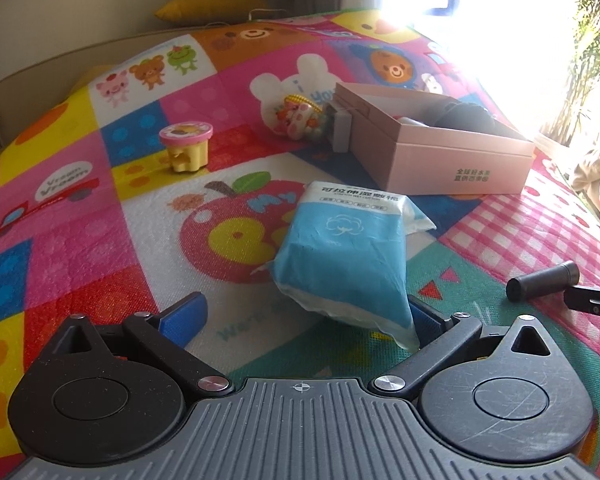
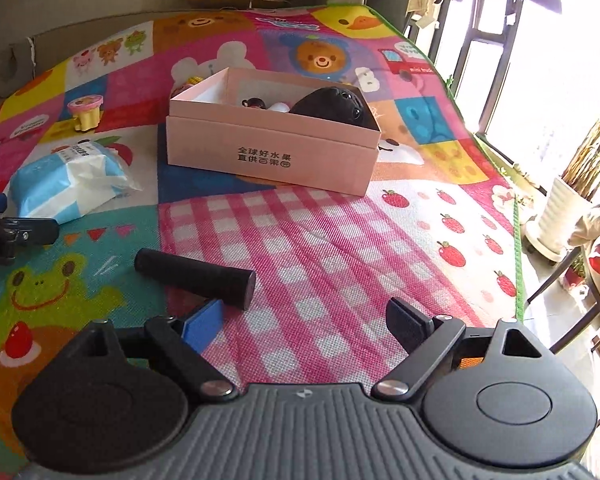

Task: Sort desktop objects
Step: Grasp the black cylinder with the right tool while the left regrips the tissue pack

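Observation:
A blue and white pack of wet cotton wipes (image 1: 340,256) lies on the colourful play mat, also in the right wrist view (image 2: 66,184). My left gripper (image 1: 300,316) is open just in front of it, the pack's near corner over the right finger. A black cylinder (image 2: 196,278) lies on the mat just beyond my open, empty right gripper (image 2: 308,324), near its left finger; it also shows in the left wrist view (image 1: 542,280). A pink open box (image 2: 272,152) holds a black object (image 2: 332,106) and small items.
A pink-lidded yellow toy cup (image 1: 186,146) and a small plush toy (image 1: 300,118) sit on the mat left of the box (image 1: 440,160). The mat's right edge (image 2: 516,216) drops to a floor with a white plant pot (image 2: 560,216) and windows.

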Demonstrator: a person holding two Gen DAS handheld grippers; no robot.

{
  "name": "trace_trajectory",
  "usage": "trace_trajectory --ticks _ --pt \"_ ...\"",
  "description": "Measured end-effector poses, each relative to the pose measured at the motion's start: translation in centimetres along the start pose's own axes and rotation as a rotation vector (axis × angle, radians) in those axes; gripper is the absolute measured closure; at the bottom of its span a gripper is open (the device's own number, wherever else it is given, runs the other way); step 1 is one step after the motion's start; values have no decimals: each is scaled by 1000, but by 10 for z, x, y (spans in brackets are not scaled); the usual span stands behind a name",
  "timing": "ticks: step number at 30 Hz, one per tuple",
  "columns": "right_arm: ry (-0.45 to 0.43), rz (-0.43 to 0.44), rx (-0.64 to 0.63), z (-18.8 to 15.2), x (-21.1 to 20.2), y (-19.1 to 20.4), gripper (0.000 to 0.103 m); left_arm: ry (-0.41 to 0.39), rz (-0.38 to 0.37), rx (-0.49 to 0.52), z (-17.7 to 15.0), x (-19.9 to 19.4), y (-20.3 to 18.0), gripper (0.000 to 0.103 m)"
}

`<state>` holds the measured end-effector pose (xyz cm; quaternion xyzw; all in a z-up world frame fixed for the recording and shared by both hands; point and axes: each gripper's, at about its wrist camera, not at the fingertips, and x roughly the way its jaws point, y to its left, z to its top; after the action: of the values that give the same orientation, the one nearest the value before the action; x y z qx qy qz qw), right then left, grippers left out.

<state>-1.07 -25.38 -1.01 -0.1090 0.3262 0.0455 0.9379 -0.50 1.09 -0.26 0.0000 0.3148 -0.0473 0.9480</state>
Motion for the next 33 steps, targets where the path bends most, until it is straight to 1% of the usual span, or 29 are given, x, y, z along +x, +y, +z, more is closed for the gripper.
trace_trajectory --ticks 1,2,5,7,8,13,17,20,21,24,26,27,30,31,33 --pt "-5 -14 -6 1 0 1 15 0 1 1 0 0 0 0" --pt "-10 -7 -4 1 -2 0 15 -1 1 0 0 0 0 0" --pt "-22 97 54 6 -11 2 15 -3 2 -2 0 1 0 0" --pt "-16 136 79 9 -11 11 15 -4 2 -4 0 1 1 0" --pt "-19 142 84 10 -10 16 15 -5 1 -6 0 1 1 0" --pt "-15 114 82 19 4 43 15 -14 -6 -18 -1 0 3 0" --pt "-12 105 70 24 12 54 16 -21 -12 -28 -1 -1 4 0" --pt "2 90 62 24 15 55 23 -26 -19 -36 -2 -1 6 0" --pt "0 94 66 23 14 54 28 -25 -18 -35 -2 -1 6 0" --pt "1 99 70 22 10 50 28 -18 -22 -32 0 -2 6 0" --pt "-6 92 71 20 7 46 28 -29 -49 -23 4 -5 5 0" --pt "-12 87 71 19 5 44 28 -48 -57 -11 7 -8 3 0" --pt "-21 71 78 17 2 36 28 -93 -46 73 23 -9 -10 0" --pt "-19 69 85 16 1 32 28 -94 -46 102 28 -6 -15 0" --pt "-16 71 95 14 0 27 28 -71 -37 144 35 5 -22 0"
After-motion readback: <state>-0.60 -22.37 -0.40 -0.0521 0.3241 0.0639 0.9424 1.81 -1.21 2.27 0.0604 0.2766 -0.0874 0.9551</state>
